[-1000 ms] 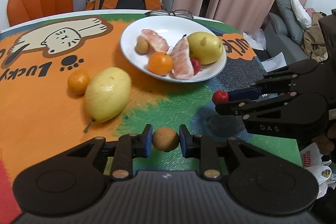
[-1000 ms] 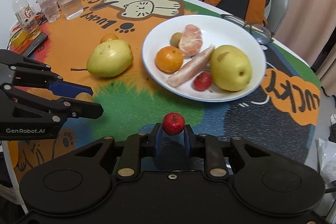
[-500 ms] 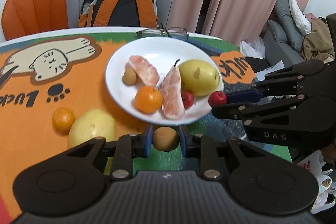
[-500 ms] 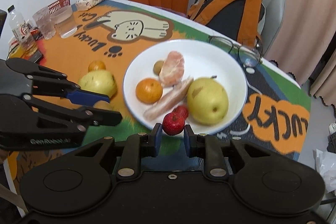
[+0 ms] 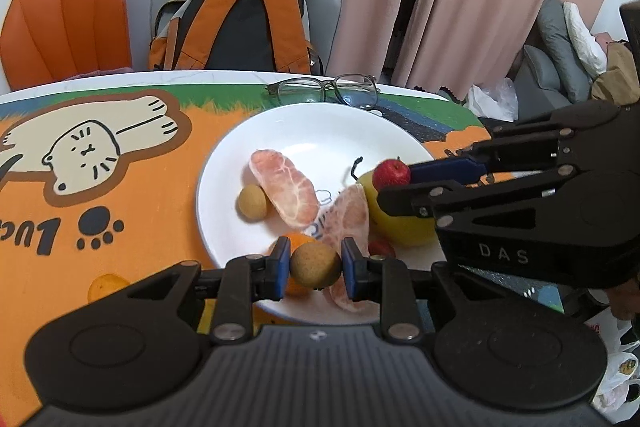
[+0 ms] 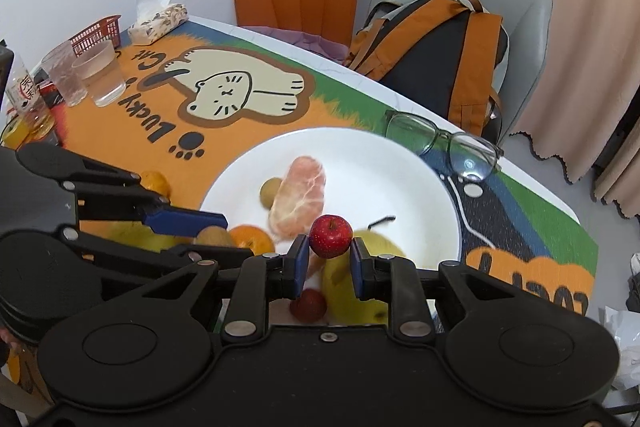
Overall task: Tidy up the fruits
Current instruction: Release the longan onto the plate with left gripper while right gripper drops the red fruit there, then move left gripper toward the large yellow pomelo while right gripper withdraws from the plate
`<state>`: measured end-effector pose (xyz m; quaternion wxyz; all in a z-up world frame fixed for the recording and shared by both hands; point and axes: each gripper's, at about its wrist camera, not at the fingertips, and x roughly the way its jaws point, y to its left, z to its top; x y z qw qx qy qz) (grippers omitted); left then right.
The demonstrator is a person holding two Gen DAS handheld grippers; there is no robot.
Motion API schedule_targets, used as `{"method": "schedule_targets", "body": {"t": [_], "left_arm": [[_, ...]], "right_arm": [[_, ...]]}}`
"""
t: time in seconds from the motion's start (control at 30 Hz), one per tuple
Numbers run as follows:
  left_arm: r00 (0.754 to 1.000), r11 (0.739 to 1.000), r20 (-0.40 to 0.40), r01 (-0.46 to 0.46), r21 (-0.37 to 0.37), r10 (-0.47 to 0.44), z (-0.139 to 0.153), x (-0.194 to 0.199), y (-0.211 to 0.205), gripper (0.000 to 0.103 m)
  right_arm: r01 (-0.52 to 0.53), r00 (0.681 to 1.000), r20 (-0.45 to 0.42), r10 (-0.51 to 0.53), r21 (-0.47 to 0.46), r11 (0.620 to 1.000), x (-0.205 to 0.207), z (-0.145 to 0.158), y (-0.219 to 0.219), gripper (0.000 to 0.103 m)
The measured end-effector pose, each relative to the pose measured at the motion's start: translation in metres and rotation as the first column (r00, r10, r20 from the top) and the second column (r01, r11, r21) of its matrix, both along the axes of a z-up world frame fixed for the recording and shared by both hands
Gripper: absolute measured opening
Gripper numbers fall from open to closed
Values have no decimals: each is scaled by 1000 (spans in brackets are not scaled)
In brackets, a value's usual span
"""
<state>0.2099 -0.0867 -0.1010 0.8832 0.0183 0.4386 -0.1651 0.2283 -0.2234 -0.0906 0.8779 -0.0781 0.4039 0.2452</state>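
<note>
Cat-print desk point(image 6: 120, 131), white plate point(image 6: 400, 163) mid-desk. Left gripper point(image 5: 312, 264) pinching small brown fruit point(image 5: 315, 264), right gripper point(image 6: 330, 263) clamping tiny red apple point(image 6: 331, 231). Both hang right over plate's near edge, so drop looks straight down.

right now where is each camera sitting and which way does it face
Left wrist: on the left gripper, looking forward and down at the white plate; its fingers hold a small brown fruit, right gripper alongside.
Right wrist: on the right gripper, facing the same plate; fingers clamp a small red fruit, left gripper visible.
Shared: plate, glasses, backpack.
</note>
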Motion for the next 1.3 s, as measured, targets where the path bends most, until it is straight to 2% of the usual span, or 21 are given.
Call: {"method": "schedule_targets", "body": {"t": [0.47,0.83,1.0,1.27,1.3], "left_arm": [[1000,1000,-4,-17,4,17,-2,36,-2,25],[999,999,-15,-32,-6,32,-3,42,1,26],[999,999,-20,-35,-2,35,-4,41,3,28],[998,999,-38,-51,-10,50,-6,35,12,29],[998,999,-36,-53,-9,52,-5,33,13,29]], "right_arm": [[10,1000,-15,-10,-2,1000,38,-1,-1,23],[13,999,-39,-13,-3,1000,44,-7,-1,26],[22,999,-36,-22,-8,1000,42,-9,0,33],[46,999,-8,-46,-4,999,37,-8,-7,66],[41,999,-5,-41,-3,999,36,-7,-7,67]]}}
